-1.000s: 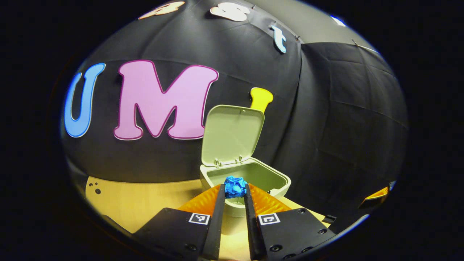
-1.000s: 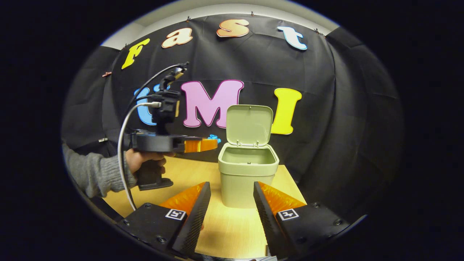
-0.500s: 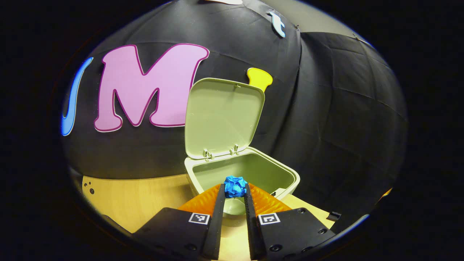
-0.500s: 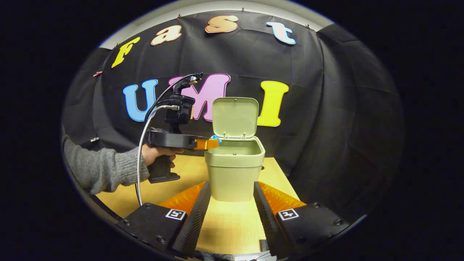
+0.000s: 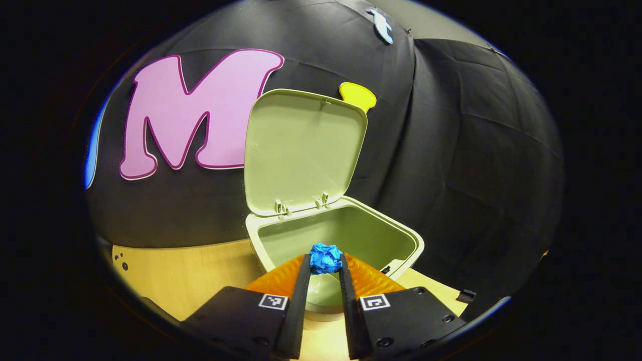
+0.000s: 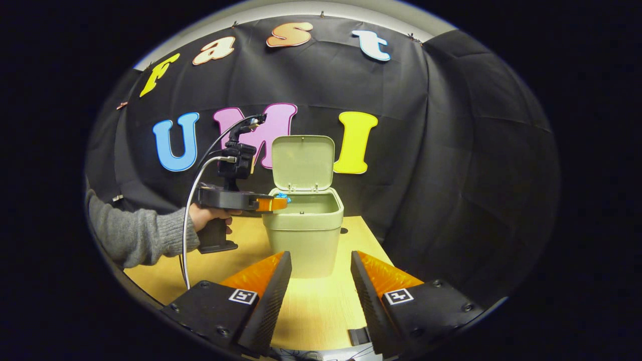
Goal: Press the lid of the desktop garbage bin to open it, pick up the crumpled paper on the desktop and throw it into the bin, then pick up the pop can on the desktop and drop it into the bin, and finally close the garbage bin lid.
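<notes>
Crumpled paper, pinched in the left tool, hangs over the open garbage bin, awaiting release; right tool gapes empty.

We are seeing even, fairly bright light in both views, seemingly falling from overhead. The tabletop is glowing warm yellow with a soft sheen near the front edge. The bin is casting a faint shadow at its base, and its open lid is lit flat, without glare. The black cloth wall is swallowing detail, leaving only folds. Fisheye distortion is bending straight lines hard toward the rims. The centres are looking sharp, the edges slightly soft and dimming.
</notes>
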`<state>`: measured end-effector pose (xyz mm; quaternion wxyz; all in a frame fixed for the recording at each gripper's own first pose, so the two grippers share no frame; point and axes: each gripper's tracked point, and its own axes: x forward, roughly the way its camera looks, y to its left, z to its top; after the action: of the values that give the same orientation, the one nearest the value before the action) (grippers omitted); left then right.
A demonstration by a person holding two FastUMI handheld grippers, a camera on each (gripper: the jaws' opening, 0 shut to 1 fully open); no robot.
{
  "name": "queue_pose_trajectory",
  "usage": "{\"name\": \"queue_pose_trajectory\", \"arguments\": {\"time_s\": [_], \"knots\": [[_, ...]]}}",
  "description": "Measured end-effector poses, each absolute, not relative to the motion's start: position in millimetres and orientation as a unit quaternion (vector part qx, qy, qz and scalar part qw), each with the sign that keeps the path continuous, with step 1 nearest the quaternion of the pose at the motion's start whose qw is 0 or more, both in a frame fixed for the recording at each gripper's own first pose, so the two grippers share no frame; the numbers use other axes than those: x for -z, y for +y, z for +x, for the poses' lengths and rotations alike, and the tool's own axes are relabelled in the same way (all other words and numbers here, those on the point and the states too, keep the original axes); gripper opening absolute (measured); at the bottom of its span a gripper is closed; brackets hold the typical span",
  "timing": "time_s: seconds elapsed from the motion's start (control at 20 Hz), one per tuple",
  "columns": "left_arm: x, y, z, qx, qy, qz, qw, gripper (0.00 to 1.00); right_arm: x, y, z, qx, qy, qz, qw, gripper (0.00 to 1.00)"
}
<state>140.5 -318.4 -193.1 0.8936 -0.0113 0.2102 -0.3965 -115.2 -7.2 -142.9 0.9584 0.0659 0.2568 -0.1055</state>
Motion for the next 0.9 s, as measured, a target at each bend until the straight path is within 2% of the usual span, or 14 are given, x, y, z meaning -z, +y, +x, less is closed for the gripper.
{"name": "queue_pose_trajectory", "arguments": {"time_s": [0.25, 0.45, 0.5, 0.55, 0.6, 0.7, 0.9], "knots": [[195, -324, 138, 0.403, 0.208, 0.004, 0.891, 0.45, 142, -11, -112, 0.107, 0.249, 0.074, 0.960, 0.76], [192, -328, 134, 0.410, 0.206, 0.004, 0.889, 0.56, 142, -12, -109, 0.105, 0.247, 0.081, 0.960, 0.76], [192, -328, 134, 0.409, 0.204, 0.006, 0.890, 0.71, 143, -11, -108, 0.104, 0.248, 0.082, 0.960, 0.76], [191, -327, 134, 0.407, 0.203, 0.008, 0.890, 0.72, 144, -9, -109, 0.102, 0.248, 0.082, 0.960, 0.76], [190, -325, 134, 0.405, 0.202, 0.008, 0.892, 0.82, 144, -9, -108, 0.099, 0.249, 0.082, 0.960, 0.76], [187, -318, 133, 0.398, 0.200, 0.004, 0.895, 0.87, 145, -4, -107, 0.091, 0.249, 0.083, 0.961, 0.76], [165, -284, 126, 0.380, 0.179, -0.013, 0.907, 0.87, 152, 13, -99, 0.060, 0.253, 0.092, 0.961, 0.79]]}}
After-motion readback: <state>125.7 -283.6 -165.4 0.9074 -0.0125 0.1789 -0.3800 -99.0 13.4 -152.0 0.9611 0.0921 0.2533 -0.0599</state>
